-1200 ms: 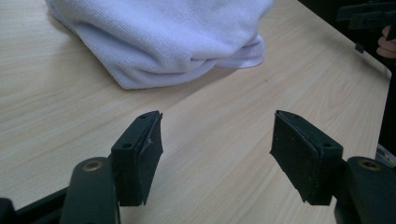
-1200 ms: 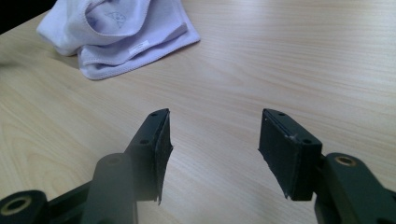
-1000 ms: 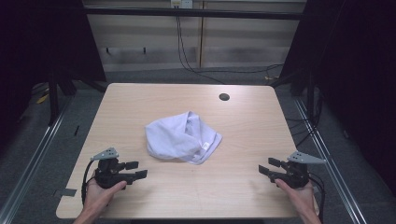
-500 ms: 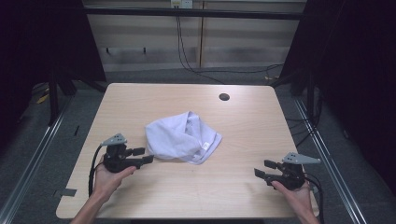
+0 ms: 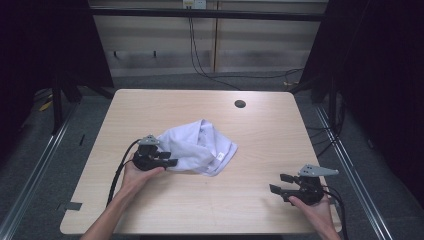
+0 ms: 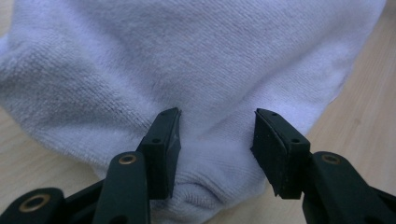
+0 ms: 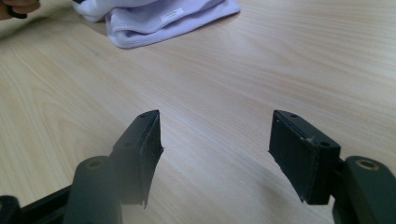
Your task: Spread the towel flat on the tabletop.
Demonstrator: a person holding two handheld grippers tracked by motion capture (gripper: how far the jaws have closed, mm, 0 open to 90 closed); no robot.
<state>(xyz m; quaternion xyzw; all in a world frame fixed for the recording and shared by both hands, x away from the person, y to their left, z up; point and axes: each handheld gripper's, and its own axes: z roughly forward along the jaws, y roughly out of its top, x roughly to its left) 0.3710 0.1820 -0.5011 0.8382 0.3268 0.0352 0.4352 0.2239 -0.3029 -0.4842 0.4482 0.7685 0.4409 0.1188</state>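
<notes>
We see a pale wooden desk (image 5: 150, 105) with a crumpled white towel (image 5: 200, 146) lying a little left of its middle. The cloth is bunched into soft folds, and a small sewn label (image 5: 218, 156) shows near its right-hand edge. Toward the far edge of the desk sits a small dark round hole (image 5: 240, 104).

Our left tongs (image 5: 169, 158) are at the towel's left side, held in the left hand (image 5: 135, 175), and their tips reach onto the cloth. In the left gripper view the towel (image 6: 196, 70) lies right in front of us; the two black jaws stand apart, one on each side of a rounded fold of the fabric. They are spread and not yet pinched on it, though the fold sits between them and the cloth touches or nearly touches the inner faces.

Our right tongs (image 5: 281, 183) rest low near the desk's front right corner, held in the right hand (image 5: 312, 210), well apart from the towel. In the right gripper view the jaws gape wide over bare wood (image 7: 224, 93), holding nothing, and the towel (image 7: 159, 16) lies farther off at the top of that view.

A black cable (image 5: 117, 175) trails back from the left tongs along the forearm.
</notes>
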